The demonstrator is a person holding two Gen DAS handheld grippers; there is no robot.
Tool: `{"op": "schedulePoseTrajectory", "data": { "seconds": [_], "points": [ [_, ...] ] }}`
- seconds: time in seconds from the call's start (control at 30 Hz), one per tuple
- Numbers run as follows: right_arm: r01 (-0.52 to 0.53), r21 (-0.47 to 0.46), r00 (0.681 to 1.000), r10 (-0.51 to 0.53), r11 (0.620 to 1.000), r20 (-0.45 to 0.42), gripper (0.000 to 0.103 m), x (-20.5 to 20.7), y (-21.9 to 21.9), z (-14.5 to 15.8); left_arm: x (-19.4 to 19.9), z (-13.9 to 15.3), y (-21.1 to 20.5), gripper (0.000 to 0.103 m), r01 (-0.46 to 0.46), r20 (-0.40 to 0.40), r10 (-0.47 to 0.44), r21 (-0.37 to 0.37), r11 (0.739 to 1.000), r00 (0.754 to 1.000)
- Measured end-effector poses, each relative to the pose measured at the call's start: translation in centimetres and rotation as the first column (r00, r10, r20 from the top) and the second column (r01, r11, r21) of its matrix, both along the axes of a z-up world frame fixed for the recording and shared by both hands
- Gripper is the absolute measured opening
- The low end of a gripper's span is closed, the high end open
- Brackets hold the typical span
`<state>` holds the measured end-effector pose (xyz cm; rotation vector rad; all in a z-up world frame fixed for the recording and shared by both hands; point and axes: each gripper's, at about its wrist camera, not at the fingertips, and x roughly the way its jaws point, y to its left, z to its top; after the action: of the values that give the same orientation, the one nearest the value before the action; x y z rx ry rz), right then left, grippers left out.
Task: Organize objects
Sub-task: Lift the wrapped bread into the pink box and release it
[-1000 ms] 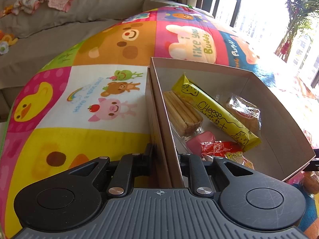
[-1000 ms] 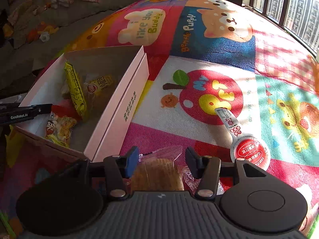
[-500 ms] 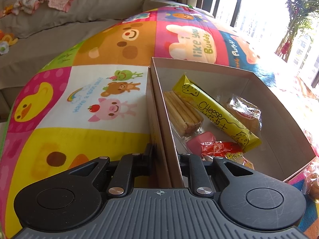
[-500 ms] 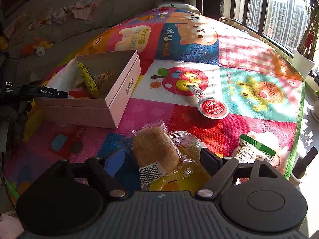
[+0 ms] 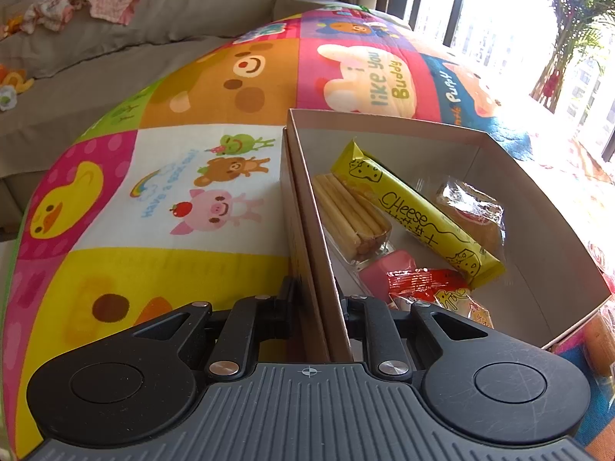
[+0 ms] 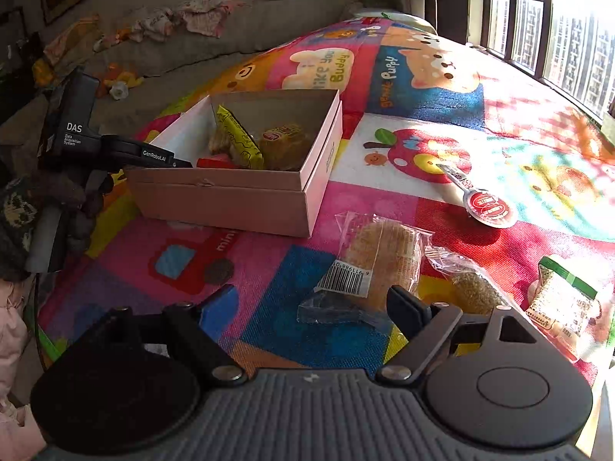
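An open cardboard box (image 5: 553,207) (image 6: 230,199) sits on the colourful play mat. It holds a yellow cheese bar (image 5: 415,215), a pack of biscuit sticks (image 5: 351,223), a wrapped cake (image 5: 474,207) and red snack packets (image 5: 426,282). My left gripper (image 5: 317,296) is shut on the box's near wall; it also shows in the right wrist view (image 6: 153,155). My right gripper (image 6: 315,303) is open and empty, just behind a wrapped bread bun (image 6: 380,259) lying on the mat.
On the mat to the right lie a clear packet of brown snack (image 6: 471,284), a green-topped packet (image 6: 565,299) and a red round-ended sachet (image 6: 488,203). A grey sofa (image 5: 115,38) with clothes stands behind the mat. Windows are at the right.
My right gripper has opened wide and pulled back and up, leaving the bread bun on the mat. The left gripper and box have stayed still.
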<state>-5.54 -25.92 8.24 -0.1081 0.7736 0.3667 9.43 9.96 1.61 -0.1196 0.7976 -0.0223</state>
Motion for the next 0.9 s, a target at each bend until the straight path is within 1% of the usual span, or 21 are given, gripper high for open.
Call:
{"op": "schedulePoseTrajectory", "data": {
  "seconds": [0.07, 0.13, 0.2, 0.3, 0.33, 0.37, 0.4, 0.43, 0.5, 0.57, 0.6, 0.7, 0.8, 0.9],
  "points": [
    [0.069, -0.034, 0.997, -0.069, 0.997, 0.021, 0.087, 1.3, -0.1, -0.2, -0.1, 0.0, 0.0, 0.018, 0.003, 0.000, -0.003, 0.002, 1.000, 1.000],
    [0.109, -0.056, 0.994, -0.108, 0.992, 0.026, 0.087, 2.7, -0.3, -0.8, -0.1, 0.0, 0.0, 0.018, 0.005, 0.000, -0.005, 0.003, 1.000, 1.000],
    [0.125, -0.046, 0.992, -0.124, 0.991, 0.011, 0.087, 4.1, -0.6, -1.5, -0.1, 0.0, 0.1, 0.018, 0.005, 0.000, -0.005, 0.004, 1.000, 1.000],
    [0.116, -0.030, 0.993, -0.116, 0.993, -0.009, 0.086, 5.5, -0.6, -2.2, -0.1, 0.0, 0.1, 0.018, 0.007, -0.001, -0.007, 0.006, 1.000, 1.000],
    [0.106, -0.026, 0.994, -0.106, 0.994, -0.024, 0.080, 5.8, -0.5, -2.3, -0.1, 0.0, 0.1, 0.018, 0.007, -0.001, -0.007, 0.006, 1.000, 1.000],
    [0.094, -0.022, 0.994, -0.095, 0.995, -0.045, 0.077, 5.9, -0.4, -2.5, -0.1, 0.0, 0.1, 0.018, 0.007, -0.001, -0.007, 0.006, 1.000, 1.000],
    [0.085, -0.018, 0.995, -0.086, 0.996, -0.059, 0.066, 5.9, -0.4, -2.6, -0.1, 0.0, 0.1, 0.018, 0.007, -0.001, -0.007, 0.006, 1.000, 1.000],
    [0.069, -0.018, 0.994, -0.070, 0.997, -0.082, 0.057, 5.7, -0.4, -2.6, -0.1, 0.0, 0.1, 0.018, 0.007, -0.001, -0.007, 0.006, 1.000, 1.000],
    [0.053, -0.014, 0.993, -0.054, 0.999, -0.106, 0.055, 5.1, -0.7, -2.4, -0.1, 0.0, 0.1, 0.018, 0.006, -0.001, -0.006, 0.007, 1.000, 1.000],
    [0.022, 0.017, 0.987, -0.019, 1.000, -0.158, 0.054, 4.0, -1.2, -2.0, -0.1, 0.0, 0.1, 0.018, 0.007, -0.001, -0.007, 0.006, 1.000, 1.000],
    [0.006, 0.035, 0.982, 0.001, 0.999, -0.190, 0.054, 3.1, -1.3, -1.8, -0.1, 0.0, 0.1, 0.018, 0.007, -0.001, -0.007, 0.005, 1.000, 1.000],
    [-0.036, 0.043, 0.970, 0.045, 0.998, -0.237, 0.054, 0.8, -1.1, -1.3, -0.1, 0.0, 0.1, 0.018, 0.006, -0.001, -0.006, 0.003, 1.000, 1.000],
    [-0.081, 0.032, 0.970, 0.086, 0.996, -0.225, 0.054, -1.1, -0.3, 0.0, -0.1, 0.0, 0.1, 0.018, 0.006, -0.001, -0.006, 0.003, 1.000, 1.000],
    [-0.116, 0.047, 0.980, 0.122, 0.992, -0.158, 0.054, -2.5, 0.3, 2.9, -0.1, 0.0, 0.1, 0.018, 0.006, -0.001, -0.006, 0.002, 1.000, 1.000]
  ]
}}
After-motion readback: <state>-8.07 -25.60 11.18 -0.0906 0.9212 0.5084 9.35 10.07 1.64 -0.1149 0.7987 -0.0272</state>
